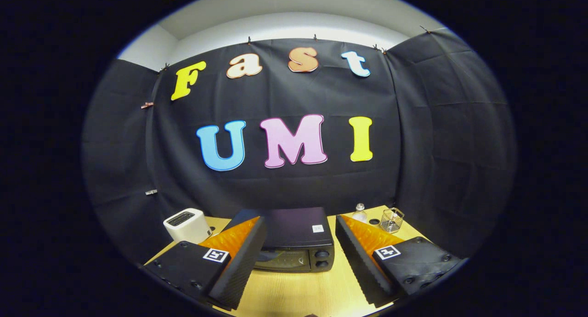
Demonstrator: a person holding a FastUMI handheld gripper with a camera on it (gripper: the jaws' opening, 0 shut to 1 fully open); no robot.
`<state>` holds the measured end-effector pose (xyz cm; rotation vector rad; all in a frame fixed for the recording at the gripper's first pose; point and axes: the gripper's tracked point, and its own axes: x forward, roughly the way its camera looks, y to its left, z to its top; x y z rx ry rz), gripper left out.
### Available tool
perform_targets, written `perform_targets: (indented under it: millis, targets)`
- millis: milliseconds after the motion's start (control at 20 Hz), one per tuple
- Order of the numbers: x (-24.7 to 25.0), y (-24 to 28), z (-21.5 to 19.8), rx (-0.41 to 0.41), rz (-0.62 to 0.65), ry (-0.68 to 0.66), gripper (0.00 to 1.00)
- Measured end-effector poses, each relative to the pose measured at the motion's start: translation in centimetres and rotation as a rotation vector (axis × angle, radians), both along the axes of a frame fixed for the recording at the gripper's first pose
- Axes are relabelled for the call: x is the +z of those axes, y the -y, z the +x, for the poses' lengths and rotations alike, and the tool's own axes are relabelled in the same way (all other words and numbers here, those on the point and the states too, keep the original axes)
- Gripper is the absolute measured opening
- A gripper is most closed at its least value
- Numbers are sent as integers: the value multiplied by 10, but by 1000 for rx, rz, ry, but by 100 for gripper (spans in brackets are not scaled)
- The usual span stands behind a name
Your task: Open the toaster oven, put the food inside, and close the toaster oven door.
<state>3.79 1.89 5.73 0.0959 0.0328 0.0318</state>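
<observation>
Claw [301, 262] fingers apart, empty; toaster oven [294, 241] between them, door closed, white sticker unreadable.

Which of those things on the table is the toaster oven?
Look at the wooden table. The toaster oven is the dark box at its middle, seen between the open gripper fingers and beyond them. Unlike the white toaster beside it, it has two round knobs on its front.
</observation>
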Motion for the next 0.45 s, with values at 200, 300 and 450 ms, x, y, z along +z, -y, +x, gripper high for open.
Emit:
perform_targets:
  millis: [200,300,450]
  targets:
    - [-3,5,-5,-13,34,-16,99]
    - [-2,7,-6,-12,32,-18,99]
    - [-3,6,-5,-8,37,-28,99]
